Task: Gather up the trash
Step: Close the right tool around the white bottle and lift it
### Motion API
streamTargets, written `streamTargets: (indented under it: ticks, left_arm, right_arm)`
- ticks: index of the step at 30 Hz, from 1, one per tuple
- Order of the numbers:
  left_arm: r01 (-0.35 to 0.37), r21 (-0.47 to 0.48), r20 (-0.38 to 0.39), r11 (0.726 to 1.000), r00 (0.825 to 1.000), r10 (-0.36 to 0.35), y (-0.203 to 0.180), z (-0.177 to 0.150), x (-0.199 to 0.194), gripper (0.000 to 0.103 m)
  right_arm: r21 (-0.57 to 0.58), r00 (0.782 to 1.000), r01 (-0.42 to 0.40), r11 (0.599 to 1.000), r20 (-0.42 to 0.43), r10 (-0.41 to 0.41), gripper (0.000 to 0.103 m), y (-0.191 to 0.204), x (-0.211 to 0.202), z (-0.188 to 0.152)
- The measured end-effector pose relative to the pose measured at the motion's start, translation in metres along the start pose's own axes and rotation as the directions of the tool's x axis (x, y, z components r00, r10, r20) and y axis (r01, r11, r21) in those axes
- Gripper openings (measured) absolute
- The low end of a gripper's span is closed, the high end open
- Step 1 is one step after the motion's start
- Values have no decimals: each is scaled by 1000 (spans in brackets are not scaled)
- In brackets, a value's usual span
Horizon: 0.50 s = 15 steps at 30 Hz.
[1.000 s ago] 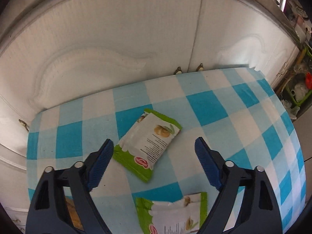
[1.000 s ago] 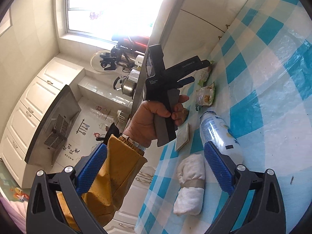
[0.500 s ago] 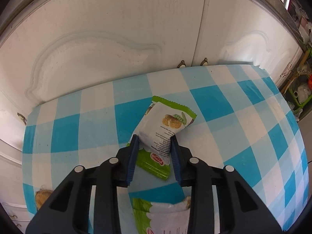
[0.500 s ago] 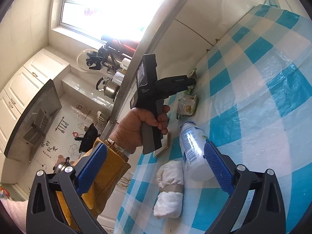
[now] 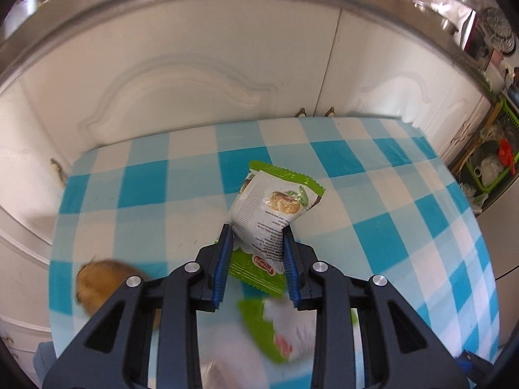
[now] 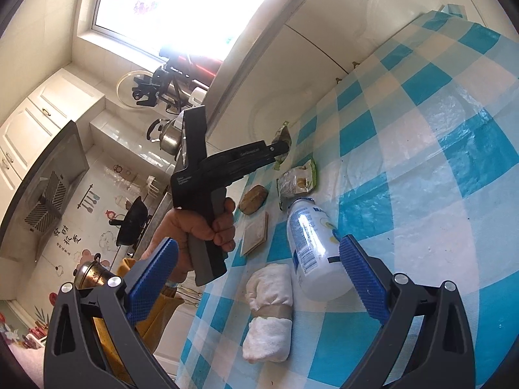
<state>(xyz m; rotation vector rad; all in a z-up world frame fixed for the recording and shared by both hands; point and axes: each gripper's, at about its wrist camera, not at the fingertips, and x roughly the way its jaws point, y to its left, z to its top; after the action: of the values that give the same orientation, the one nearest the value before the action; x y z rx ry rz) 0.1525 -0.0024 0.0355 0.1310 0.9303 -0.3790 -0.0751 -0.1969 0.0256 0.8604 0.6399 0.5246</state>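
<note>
A crumpled white-and-green snack wrapper (image 5: 271, 209) sits clenched between the left gripper (image 5: 258, 236)'s blue fingers (image 5: 223, 259), its top poking beyond them.

A blue-and-white checked tabletop (image 5: 181, 178) is seen pushed against white panelled cabinet doors (image 5: 181, 74). Glaring daylight is let in through a window (image 6: 181, 3). A kettle (image 6: 168, 137) is spotted on the tiled counter, and cartoon stickers are stuck on the wall (image 6: 78, 214).

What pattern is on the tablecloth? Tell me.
Blue-and-white checks on the tablecloth, with pale blue squares between; clearest in the left wrist view.
</note>
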Motion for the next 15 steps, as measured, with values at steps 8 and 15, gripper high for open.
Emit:
streamTargets:
  ticks: [8, 15]
  left_arm:
    - [41, -68, 82, 997, 996, -35, 20, -47, -63, 31]
    - [102, -133, 119, 986, 989, -86, 31, -101, -110, 31]
  right_arm:
    - [-115, 997, 75, 990, -2, -76, 98, 18, 3, -6]
    - [-203, 973, 218, 955, -30, -229, 94, 23, 13, -5]
